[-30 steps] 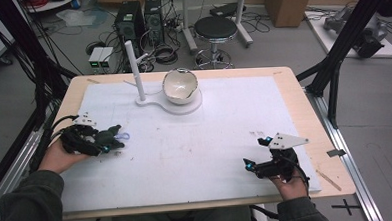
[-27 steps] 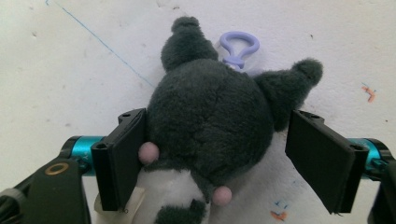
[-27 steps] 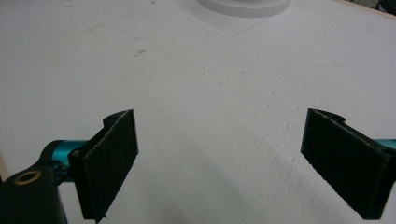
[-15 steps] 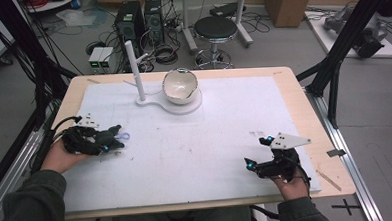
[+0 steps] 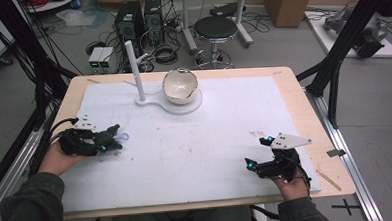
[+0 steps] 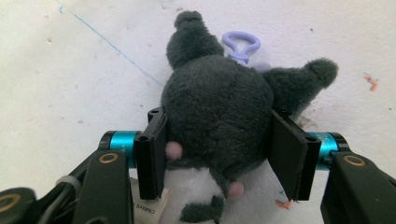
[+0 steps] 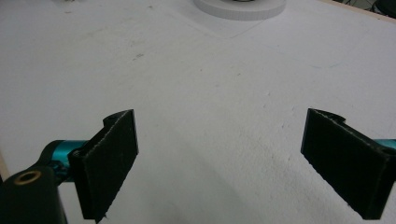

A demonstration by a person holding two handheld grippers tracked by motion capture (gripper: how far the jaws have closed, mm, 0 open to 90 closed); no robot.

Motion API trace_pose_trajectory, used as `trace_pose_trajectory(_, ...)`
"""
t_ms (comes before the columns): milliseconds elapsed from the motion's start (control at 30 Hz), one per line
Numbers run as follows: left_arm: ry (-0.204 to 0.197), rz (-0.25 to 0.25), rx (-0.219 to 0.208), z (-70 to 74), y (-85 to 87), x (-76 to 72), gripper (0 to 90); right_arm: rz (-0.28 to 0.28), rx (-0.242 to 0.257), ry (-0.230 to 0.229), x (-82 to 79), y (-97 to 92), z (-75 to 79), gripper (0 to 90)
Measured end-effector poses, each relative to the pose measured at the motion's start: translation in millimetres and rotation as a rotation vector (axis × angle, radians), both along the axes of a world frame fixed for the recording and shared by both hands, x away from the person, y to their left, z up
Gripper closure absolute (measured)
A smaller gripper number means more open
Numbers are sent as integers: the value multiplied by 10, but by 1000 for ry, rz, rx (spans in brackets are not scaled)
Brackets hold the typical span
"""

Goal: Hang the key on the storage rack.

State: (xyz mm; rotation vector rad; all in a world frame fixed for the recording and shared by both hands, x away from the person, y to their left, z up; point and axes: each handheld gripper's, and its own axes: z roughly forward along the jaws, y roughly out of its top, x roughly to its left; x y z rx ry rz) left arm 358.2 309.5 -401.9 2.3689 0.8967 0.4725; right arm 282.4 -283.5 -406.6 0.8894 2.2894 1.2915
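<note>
A dark grey plush toy [image 6: 212, 88] with a white belly, pink spots and a lavender clip loop [image 6: 240, 44] lies on the white mat at the table's left. My left gripper [image 6: 218, 119] has just been closing and now presses its pads [image 6: 152, 154] on both sides of the toy's body. From above, the left gripper [image 5: 111, 139] lies low on the mat with the lavender loop [image 5: 123, 137] showing at its tip. At the front right my right gripper [image 5: 255, 152] rests open. In its own view the right gripper [image 7: 219, 154] has bare mat between the jaws.
A white bowl [image 5: 180, 84] sits tilted on a round white stand [image 5: 194, 105] at the back middle, and a white post [image 5: 134, 68] rises beside it. The white mat [image 5: 195, 140] covers most of the wooden table [image 5: 304, 106]. A stool and cables lie beyond the far edge.
The left gripper's jaws have drawn in around the plush toy. Neither hand has shifted and the right gripper looks the same.
</note>
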Motion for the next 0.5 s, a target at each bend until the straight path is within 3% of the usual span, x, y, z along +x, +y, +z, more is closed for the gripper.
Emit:
trace_pose_trajectory(233, 5, -8, -9, 13, -4, -30, 449, -1, 0, 1, 0, 0, -1, 100)
trace_pose_trajectory(500, -11, -10, -47, 79, 11, -88, 453, 0, -1, 2, 0, 5, -2, 100)
